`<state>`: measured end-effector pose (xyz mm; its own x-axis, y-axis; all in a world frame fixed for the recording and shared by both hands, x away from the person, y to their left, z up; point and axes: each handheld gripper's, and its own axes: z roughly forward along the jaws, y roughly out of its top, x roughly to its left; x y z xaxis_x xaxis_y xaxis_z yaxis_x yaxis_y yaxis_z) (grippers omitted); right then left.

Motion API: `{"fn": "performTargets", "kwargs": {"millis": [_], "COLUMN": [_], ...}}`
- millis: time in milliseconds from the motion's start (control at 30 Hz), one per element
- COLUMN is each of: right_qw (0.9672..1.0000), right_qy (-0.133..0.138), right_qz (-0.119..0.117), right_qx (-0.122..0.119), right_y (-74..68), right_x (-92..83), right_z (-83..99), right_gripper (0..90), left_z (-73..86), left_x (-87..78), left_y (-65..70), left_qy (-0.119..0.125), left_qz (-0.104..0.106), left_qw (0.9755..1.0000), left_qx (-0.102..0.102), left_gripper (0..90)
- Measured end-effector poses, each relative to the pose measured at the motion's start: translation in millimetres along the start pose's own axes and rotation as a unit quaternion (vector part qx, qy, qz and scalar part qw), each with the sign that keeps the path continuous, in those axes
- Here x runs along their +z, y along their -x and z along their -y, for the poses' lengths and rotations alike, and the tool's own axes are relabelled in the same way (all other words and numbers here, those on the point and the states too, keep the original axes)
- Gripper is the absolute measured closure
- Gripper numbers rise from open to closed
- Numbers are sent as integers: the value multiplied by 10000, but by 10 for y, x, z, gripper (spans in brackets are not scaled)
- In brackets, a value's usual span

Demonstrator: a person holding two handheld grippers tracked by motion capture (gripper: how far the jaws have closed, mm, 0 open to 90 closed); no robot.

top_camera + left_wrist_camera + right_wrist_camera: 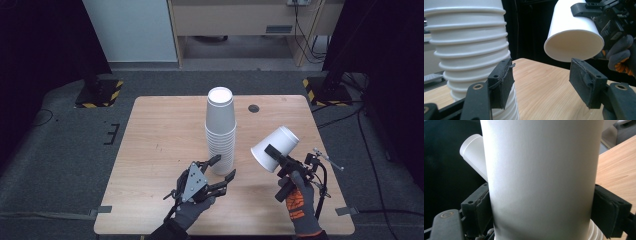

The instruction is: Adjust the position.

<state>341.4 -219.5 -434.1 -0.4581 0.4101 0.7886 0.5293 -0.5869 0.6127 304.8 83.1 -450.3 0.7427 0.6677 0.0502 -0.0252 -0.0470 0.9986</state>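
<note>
A tall stack of upturned white paper cups (pixel 220 125) stands at the middle of the wooden table (pixel 160 135). My left gripper (pixel 225 166) is open at the foot of the stack, on its near right side. In the left gripper view its jaws (pixel 544 85) have only bare table between them, and the stack (pixel 469 45) rises just beyond the left pad (pixel 501 82). My right gripper (pixel 277 157) is shut on a single white cup (pixel 276 147), held tilted above the table with its mouth toward the stack. The pads (pixel 477 207) press both sides of that cup (pixel 541 182).
A small dark round hole (pixel 254 108) is set in the table behind the stack. Two black stands with yellow-striped bases (pixel 100 92) sit on the floor beyond the far corners. A wooden cabinet (pixel 240 20) with cables lies farther back.
</note>
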Motion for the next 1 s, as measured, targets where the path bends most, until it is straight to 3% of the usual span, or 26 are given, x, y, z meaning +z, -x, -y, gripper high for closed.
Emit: {"fn": "performTargets", "kwargs": {"millis": [200, 1000], "right_qw": [10000, 9999], "right_qy": [6, -35], "right_qz": [-5, 39], "right_qx": [-11, 133], "right_y": [-10, -2], "right_x": [-9, -33], "right_z": [-1, 9], "right_gripper": [153, 153], "left_z": [-7, -20], "left_x": [108, 378], "left_y": [56, 57], "left_qy": [-12, 40], "left_qz": [103, 263], "left_qw": [9999, 9996], "left_qx": [81, 111], "left_gripper": [349, 350]}}
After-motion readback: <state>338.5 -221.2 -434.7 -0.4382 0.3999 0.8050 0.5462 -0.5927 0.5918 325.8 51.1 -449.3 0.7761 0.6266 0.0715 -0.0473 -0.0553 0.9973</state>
